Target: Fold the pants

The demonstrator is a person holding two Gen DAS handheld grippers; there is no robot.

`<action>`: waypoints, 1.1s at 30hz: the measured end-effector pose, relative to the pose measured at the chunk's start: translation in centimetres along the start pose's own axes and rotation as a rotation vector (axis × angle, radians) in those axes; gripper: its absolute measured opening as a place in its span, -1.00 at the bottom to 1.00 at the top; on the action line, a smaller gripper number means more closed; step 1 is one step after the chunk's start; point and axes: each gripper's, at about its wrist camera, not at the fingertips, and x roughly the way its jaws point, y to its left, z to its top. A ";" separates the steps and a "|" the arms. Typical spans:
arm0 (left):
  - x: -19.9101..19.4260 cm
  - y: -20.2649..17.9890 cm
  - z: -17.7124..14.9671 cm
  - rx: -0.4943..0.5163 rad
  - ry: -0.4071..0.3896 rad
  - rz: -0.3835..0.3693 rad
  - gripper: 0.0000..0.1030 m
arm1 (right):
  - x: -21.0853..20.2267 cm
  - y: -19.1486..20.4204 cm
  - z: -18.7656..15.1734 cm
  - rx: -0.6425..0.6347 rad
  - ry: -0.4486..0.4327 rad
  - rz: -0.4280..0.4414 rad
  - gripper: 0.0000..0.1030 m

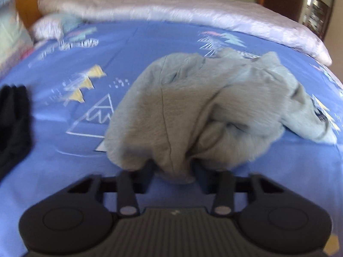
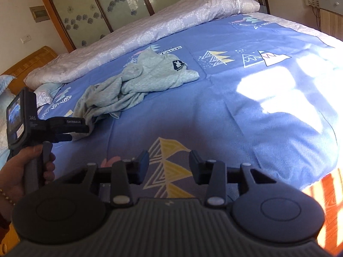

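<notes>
Grey pants (image 1: 193, 107) lie crumpled in a heap on the blue patterned bedsheet (image 1: 64, 160). In the left wrist view my left gripper (image 1: 174, 175) sits at the heap's near edge, and a bunched fold of the grey cloth fills the gap between its fingers (image 1: 148, 171). From the right wrist view the pants (image 2: 137, 79) stretch across the bed's left half, a dark logo patch (image 2: 177, 64) facing up. There the left gripper (image 2: 82, 129) grips their near left end, held by a hand (image 2: 19, 171). My right gripper (image 2: 168, 167) hangs open over bare sheet near the bed's front edge, apart from the pants.
A pale lilac quilt (image 2: 150, 27) is rolled along the bed's far side. A black garment (image 1: 12, 115) lies at the left of the sheet. Behind stand a wooden headboard (image 2: 27, 62) and glass-door wardrobe (image 2: 96, 6). Orange floor (image 2: 325, 188) shows past the bed's right edge.
</notes>
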 end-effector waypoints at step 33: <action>-4.5 -1.9 3.2 0.168 -0.067 -0.350 0.52 | 1.8 -2.1 3.0 0.155 0.056 0.028 -0.10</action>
